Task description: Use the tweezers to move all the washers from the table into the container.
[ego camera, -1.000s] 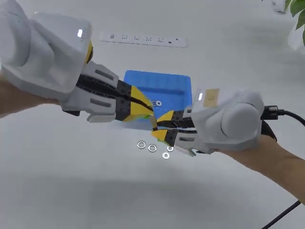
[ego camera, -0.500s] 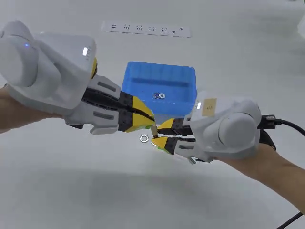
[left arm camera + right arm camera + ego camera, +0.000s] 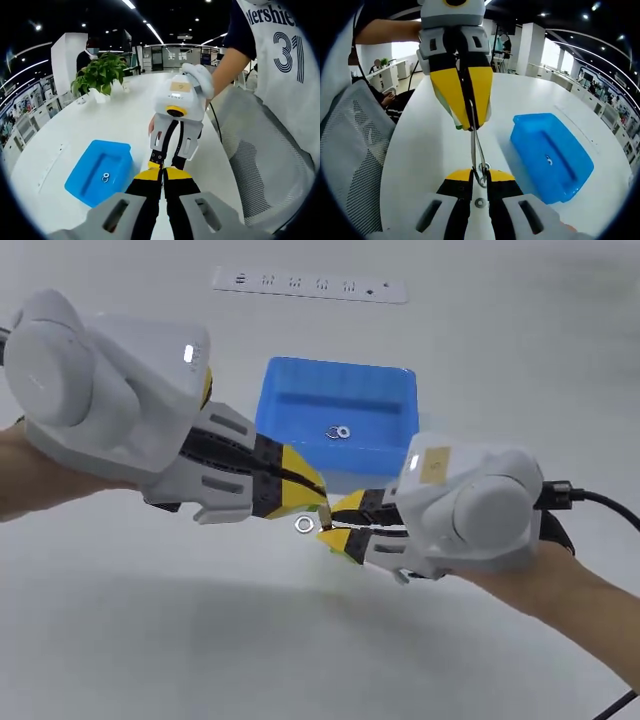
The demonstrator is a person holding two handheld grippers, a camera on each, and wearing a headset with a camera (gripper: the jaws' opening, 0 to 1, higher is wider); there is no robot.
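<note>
The fingers [image 3: 482, 90] of the left gripper [image 3: 315, 495] are closed on the upper end of the tweezers [image 3: 474, 135], which are held out toward the right gripper [image 3: 338, 523]. The fingers [image 3: 457, 176] of the right gripper are brought together on the lower end of the tweezers, so that the thin metal legs are kept between the yellow tips. The two grippers are pointed at each other, tip almost to tip, low over the table [image 3: 150, 630].

One washer [image 3: 304, 525] is seen flat on the table, just beside the tip of the tweezers. It is not gripped by them. The blue container [image 3: 380, 410] is placed just behind the fingers. Near its middle lie what look like two washers inside [image 3: 340, 432], close together. A power strip [image 3: 310, 285] is laid on the table beyond the container.

One second ago four washers were seen on the table in a loose group, a little in front of the right fingers. Now one is seen in the head view, and the place of the others is covered by the right gripper. The tip of the tweezers has been brought down beside the washers. The hold of both grippers on the tweezers is unchanged. The container and the power strip are found higher in the picture than before, but this is caused by the moved camera.
</note>
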